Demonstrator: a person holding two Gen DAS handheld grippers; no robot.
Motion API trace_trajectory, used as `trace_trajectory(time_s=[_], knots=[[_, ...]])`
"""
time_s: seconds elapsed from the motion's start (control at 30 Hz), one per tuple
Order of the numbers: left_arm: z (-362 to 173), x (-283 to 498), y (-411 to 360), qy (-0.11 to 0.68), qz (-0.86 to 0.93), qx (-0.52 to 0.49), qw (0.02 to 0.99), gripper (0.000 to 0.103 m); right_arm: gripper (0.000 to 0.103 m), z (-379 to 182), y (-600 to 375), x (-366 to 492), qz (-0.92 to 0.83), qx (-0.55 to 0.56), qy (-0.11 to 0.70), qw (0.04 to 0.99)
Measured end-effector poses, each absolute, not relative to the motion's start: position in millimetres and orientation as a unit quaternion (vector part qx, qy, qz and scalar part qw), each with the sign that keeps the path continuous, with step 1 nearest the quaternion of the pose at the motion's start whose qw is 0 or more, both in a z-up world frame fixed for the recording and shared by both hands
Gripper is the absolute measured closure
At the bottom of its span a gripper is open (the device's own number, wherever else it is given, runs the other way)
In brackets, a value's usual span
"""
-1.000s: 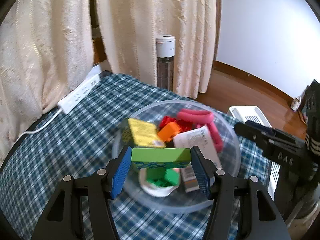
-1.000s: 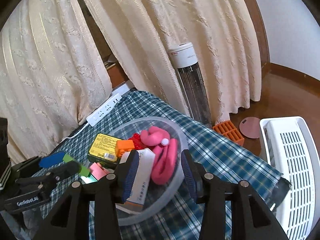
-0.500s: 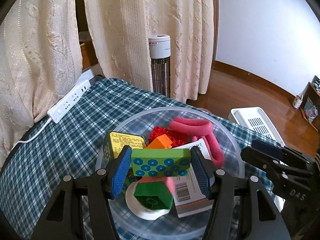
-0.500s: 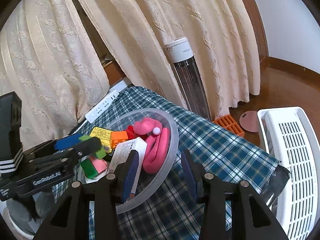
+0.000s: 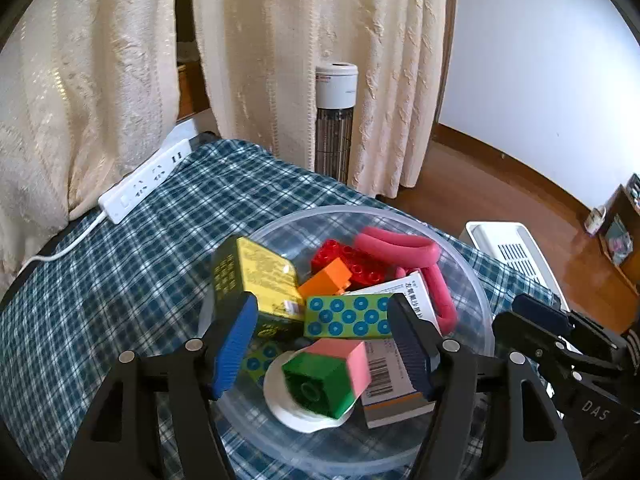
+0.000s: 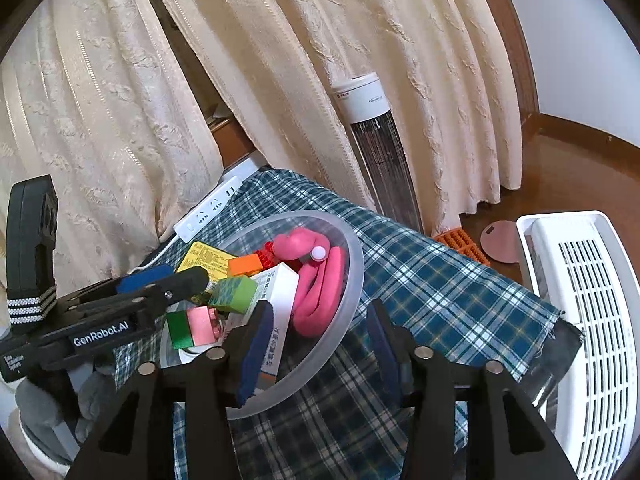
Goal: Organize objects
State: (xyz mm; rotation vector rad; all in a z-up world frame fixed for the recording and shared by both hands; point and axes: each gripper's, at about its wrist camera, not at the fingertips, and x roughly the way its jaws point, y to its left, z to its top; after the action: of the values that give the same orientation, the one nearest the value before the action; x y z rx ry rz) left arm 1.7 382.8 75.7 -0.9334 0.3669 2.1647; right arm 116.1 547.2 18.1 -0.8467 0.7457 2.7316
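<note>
A clear plastic bowl (image 5: 460, 248) on the checked cloth holds a yellow box (image 5: 260, 272), red and orange bricks (image 5: 328, 278), a pink loop (image 5: 400, 244), a white carton (image 5: 400, 380) and a green-and-pink block (image 5: 324, 376). A green block with blue dots (image 5: 348, 316) lies on top of this pile. My left gripper (image 5: 322, 344) hovers over it with jaws opening; the left pad stands clear of the block. My right gripper (image 6: 318, 344) is opening too. It straddles the bowl's near rim (image 6: 356, 264) without pressing on it.
A white power strip (image 5: 144, 184) lies at the cloth's far left edge under cream curtains. A tower heater (image 5: 336, 120) stands behind the table. On the wooden floor to the right are a white slatted basket (image 6: 592, 320) and an orange grid piece (image 6: 460, 244).
The left jaws have widened and the dotted green block has dropped from them onto the pile in the bowl. The right jaws have spread wider around the bowl's rim.
</note>
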Motion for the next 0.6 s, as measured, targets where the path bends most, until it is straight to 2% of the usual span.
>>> trace_trajectory(time_s=[0.13,0.27,0.33,0.43,0.6], knots=[[79,-1,369,0.129,0.848,-0.367,0.359,0.028,0.038,19,543,119,0.919,-0.289,0.252,0.093],[81,0,352,0.125,0.858,-0.365,0.338,0.024,0.020,18,540,123,0.917,-0.295,0.253,0.094],[81,2,344,0.124,0.863,-0.364,0.329,0.018,0.014,17,538,125,0.915,-0.298,0.255,0.095],[80,6,332,0.120,0.867,-0.362,0.320,0.017,0.004,18,535,128,0.915,-0.299,0.254,0.098],[80,16,318,0.120,0.870,-0.358,0.319,0.017,0.001,20,525,132,0.916,-0.303,0.242,0.097]])
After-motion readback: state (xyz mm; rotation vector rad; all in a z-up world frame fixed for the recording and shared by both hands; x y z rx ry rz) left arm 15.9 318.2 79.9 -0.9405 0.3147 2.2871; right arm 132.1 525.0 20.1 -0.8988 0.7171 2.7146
